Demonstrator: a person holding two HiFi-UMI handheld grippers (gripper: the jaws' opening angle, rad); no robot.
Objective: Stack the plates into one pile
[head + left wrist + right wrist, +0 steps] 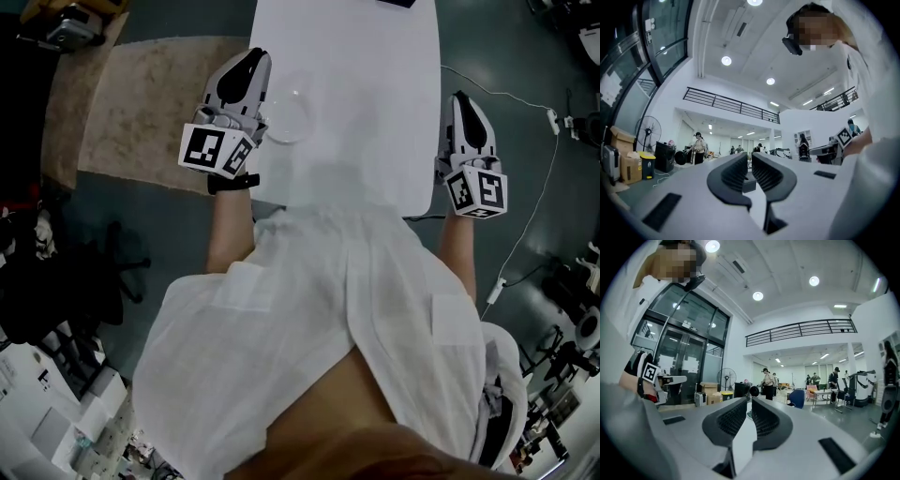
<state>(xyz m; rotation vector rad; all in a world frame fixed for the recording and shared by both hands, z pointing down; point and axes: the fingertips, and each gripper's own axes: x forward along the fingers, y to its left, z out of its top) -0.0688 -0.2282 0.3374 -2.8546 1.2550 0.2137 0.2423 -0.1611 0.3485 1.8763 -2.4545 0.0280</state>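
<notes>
A clear glass plate (291, 120) lies on the white table (375, 84) near its left edge; whether it is a single plate or a pile I cannot tell. My left gripper (255, 56) hovers beside the plate's left rim, held level. Its jaws stand almost together with nothing between them (749, 157). My right gripper (459, 97) is just off the table's right edge, also level, its jaws close together and empty (749, 402). Both gripper views look out across the hall and show neither plate nor table.
A beige rug (141, 103) lies on the floor left of the table. A white cable (525, 103) runs over the floor on the right. A dark object (398, 3) sits at the table's far edge. People stand far off in the hall (767, 383).
</notes>
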